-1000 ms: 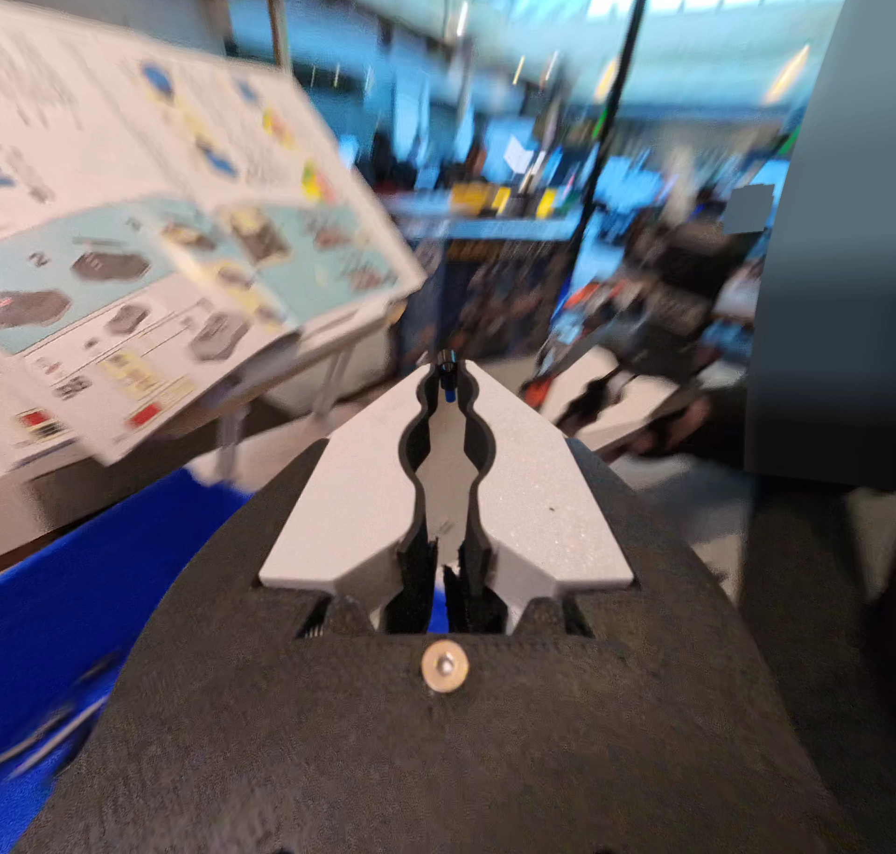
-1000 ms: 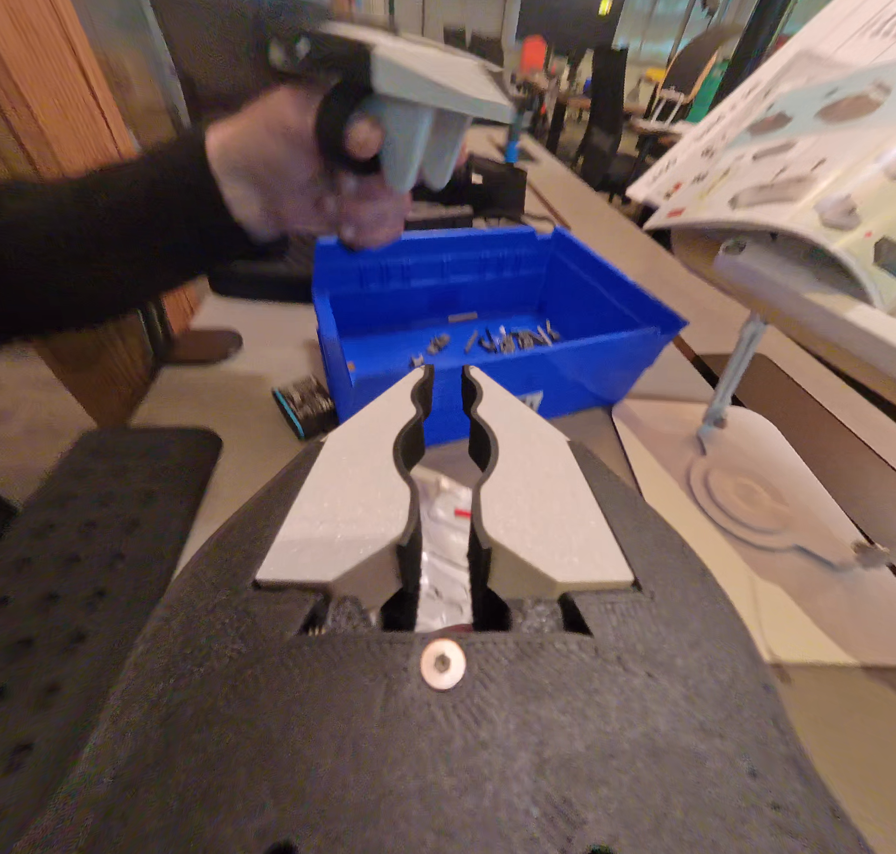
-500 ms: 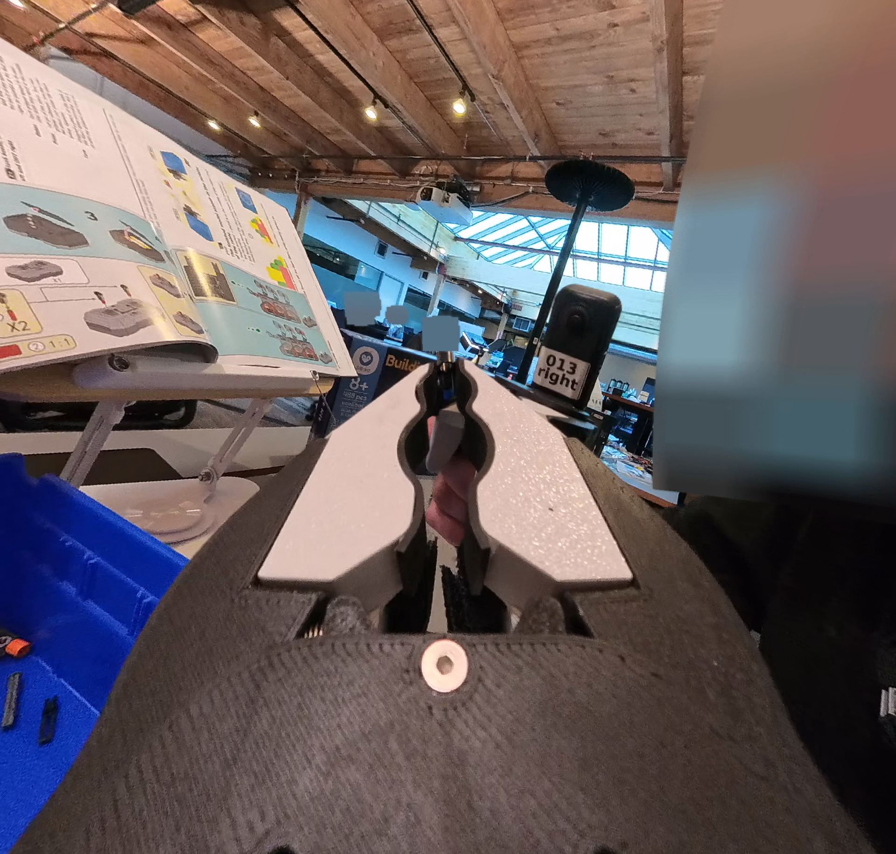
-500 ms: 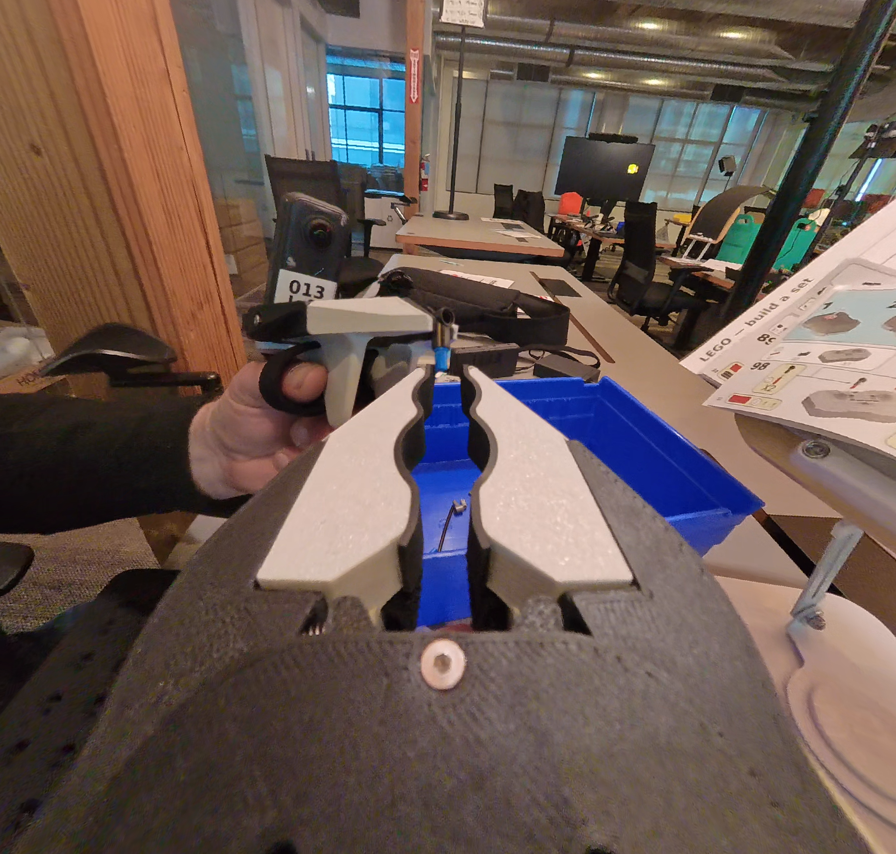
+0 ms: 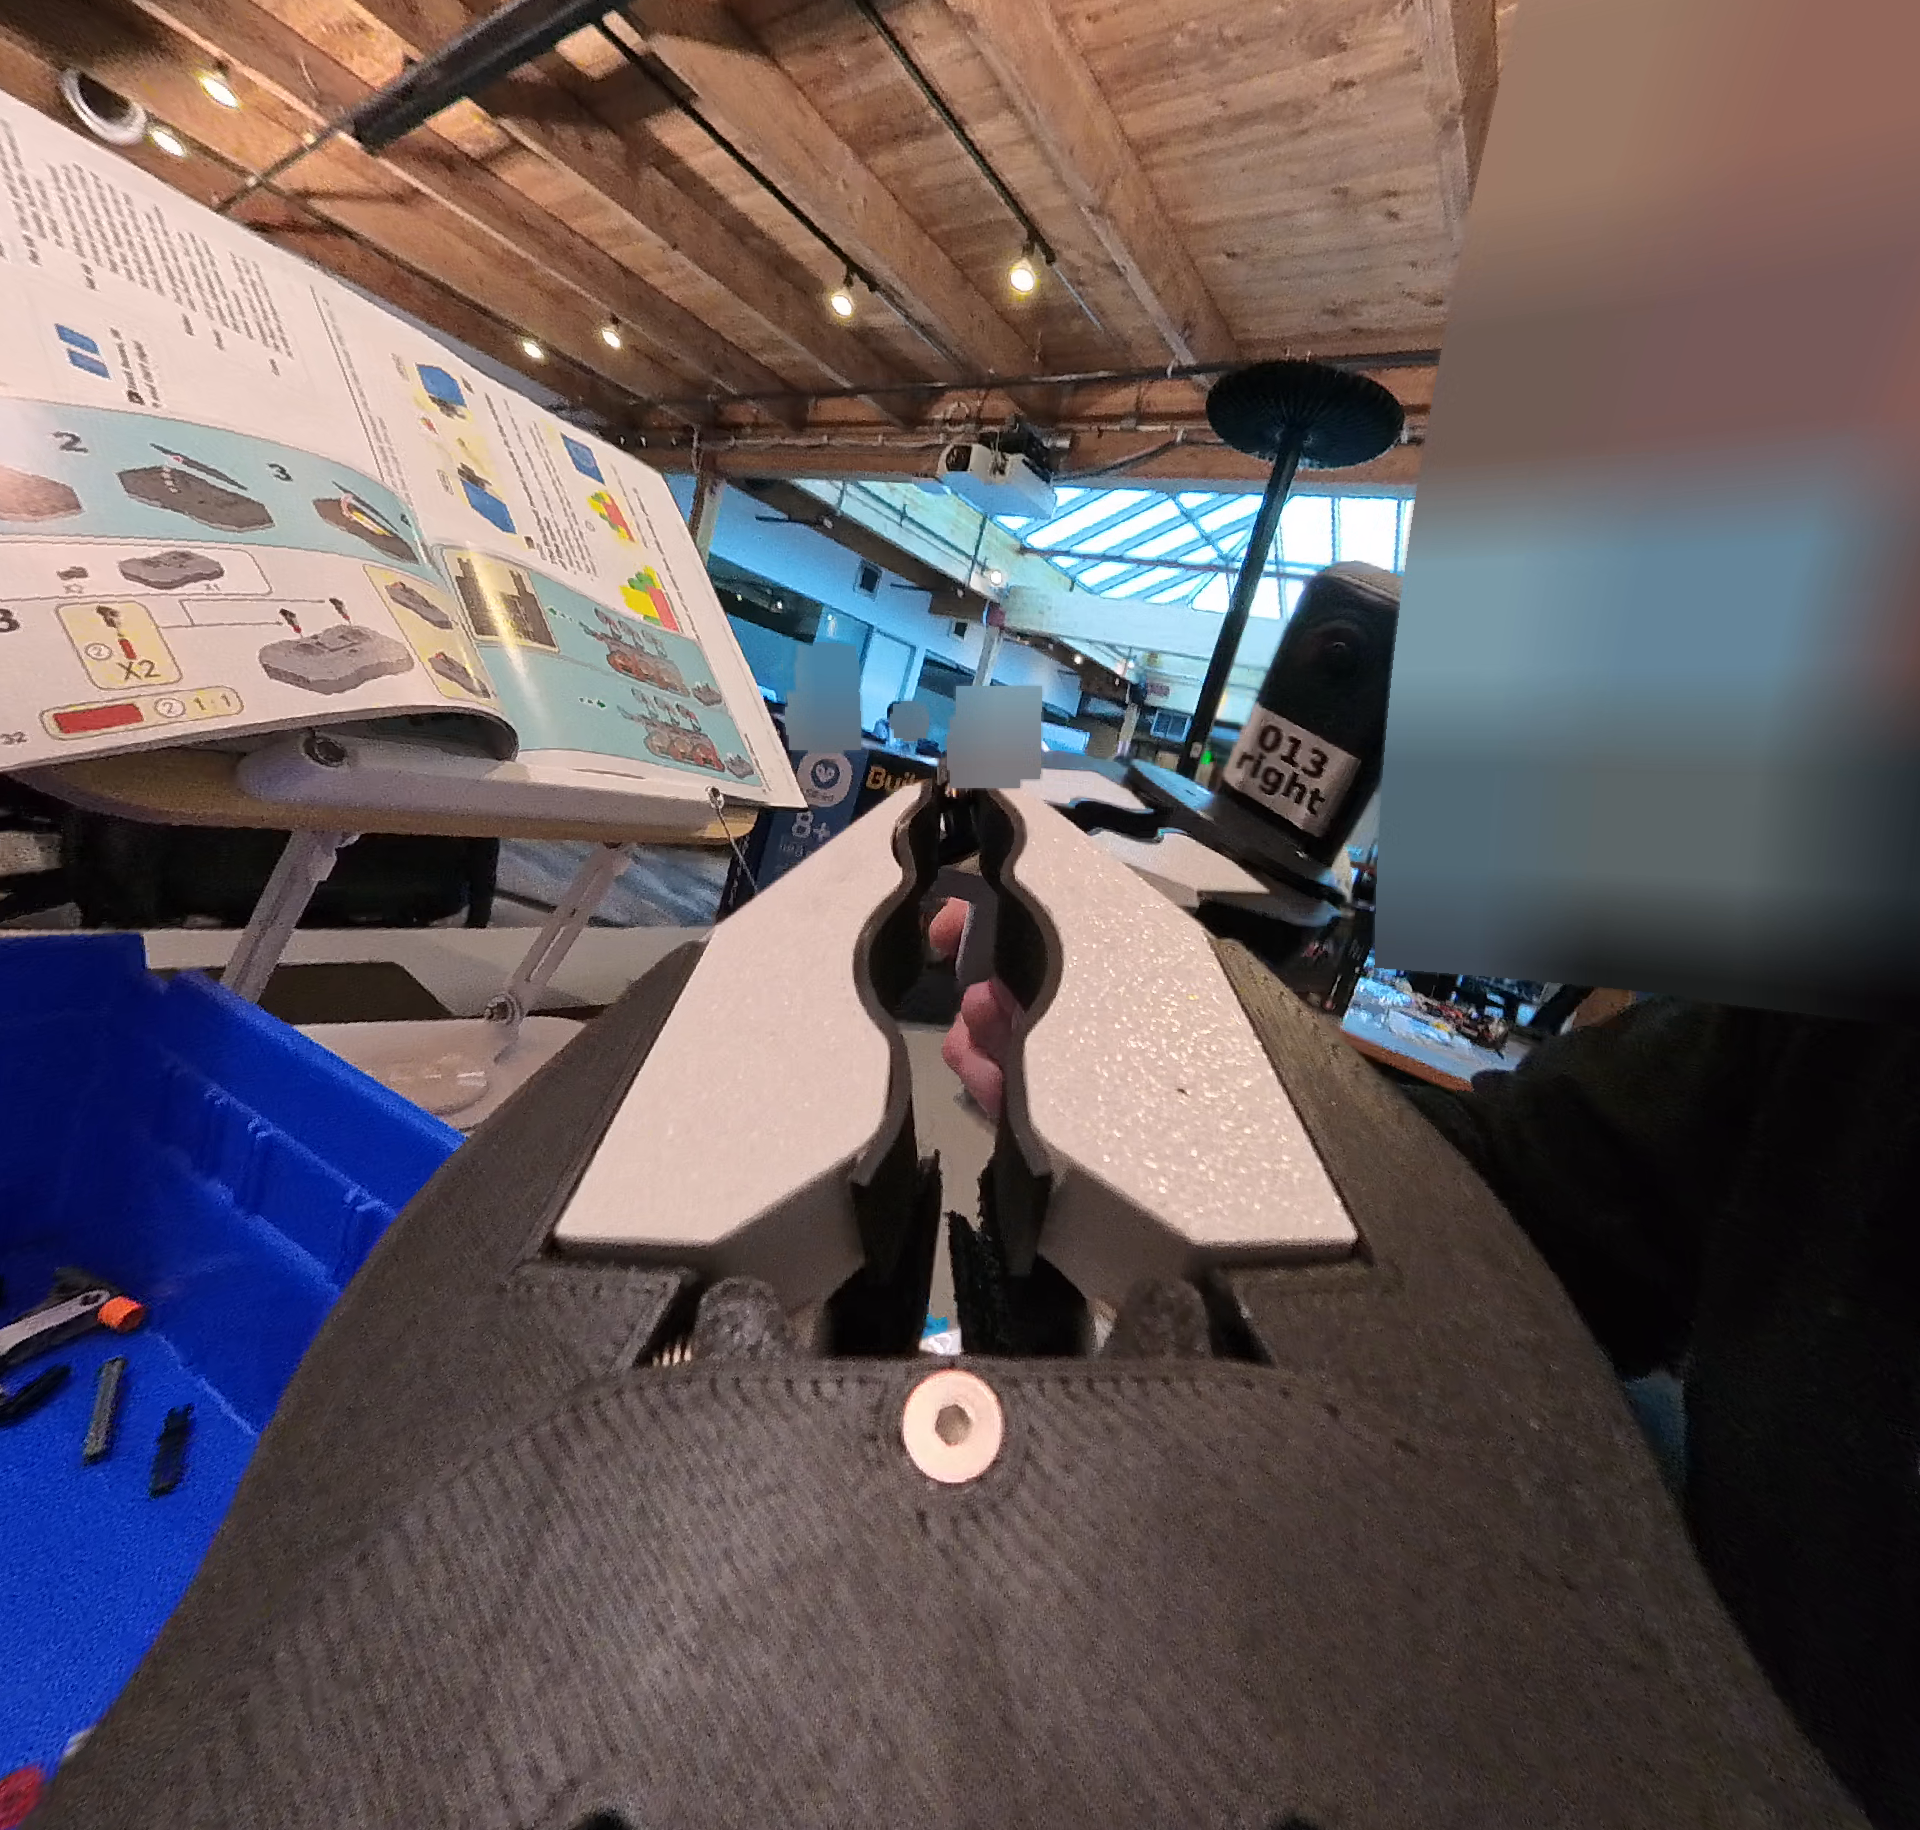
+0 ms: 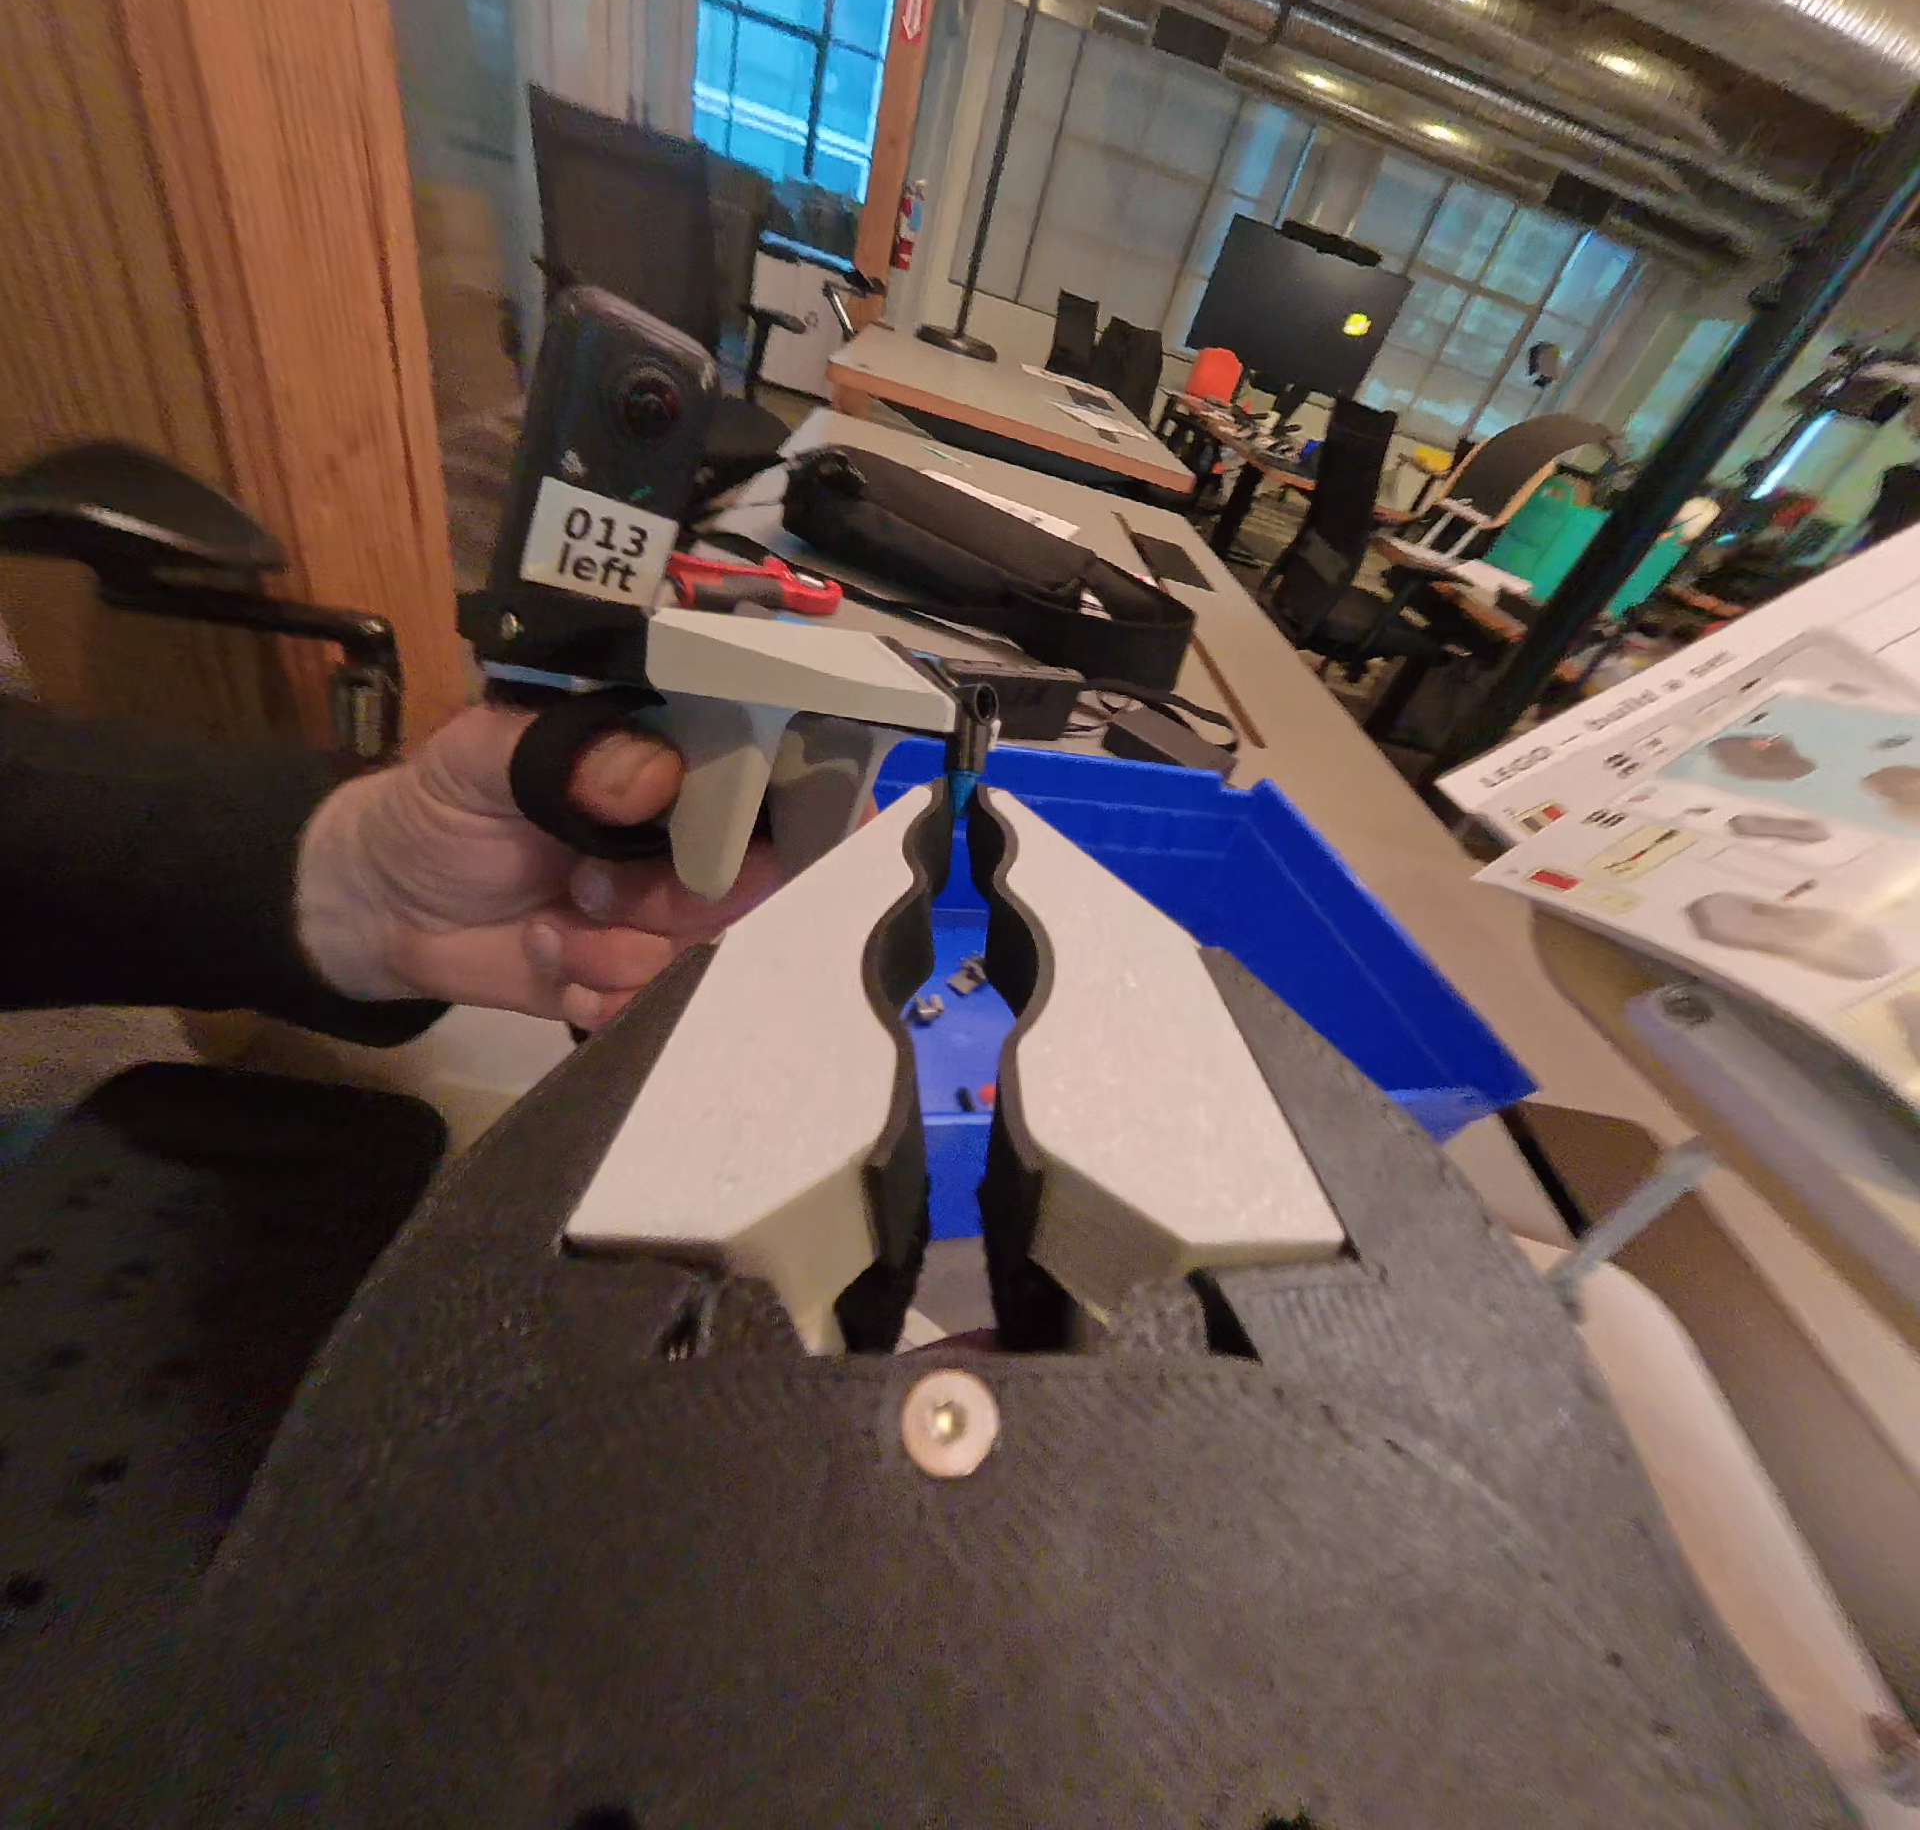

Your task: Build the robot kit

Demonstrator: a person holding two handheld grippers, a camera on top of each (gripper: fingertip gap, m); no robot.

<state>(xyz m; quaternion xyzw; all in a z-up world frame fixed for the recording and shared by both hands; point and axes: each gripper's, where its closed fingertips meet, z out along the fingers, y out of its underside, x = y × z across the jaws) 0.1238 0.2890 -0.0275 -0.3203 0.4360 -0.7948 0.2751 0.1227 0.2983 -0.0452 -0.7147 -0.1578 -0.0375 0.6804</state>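
Here, left gripper pinches a black connector | right gripper clamps its blue pin | pieces joined, unreleased above blue bin

Both grippers are held up in the air, tip to tip, above the near end of a blue parts bin. The left gripper pinches a small black connector with a blue pin, whose lower end sits at the tips of the right gripper, so no room is left between the two. Below them the bin stands open at the top, with small loose parts scattered on its floor. To the right an open instruction booklet on a tilted stand overhangs the tabletop and blocks that side. To the left stand a wooden post and a black chair armrest.
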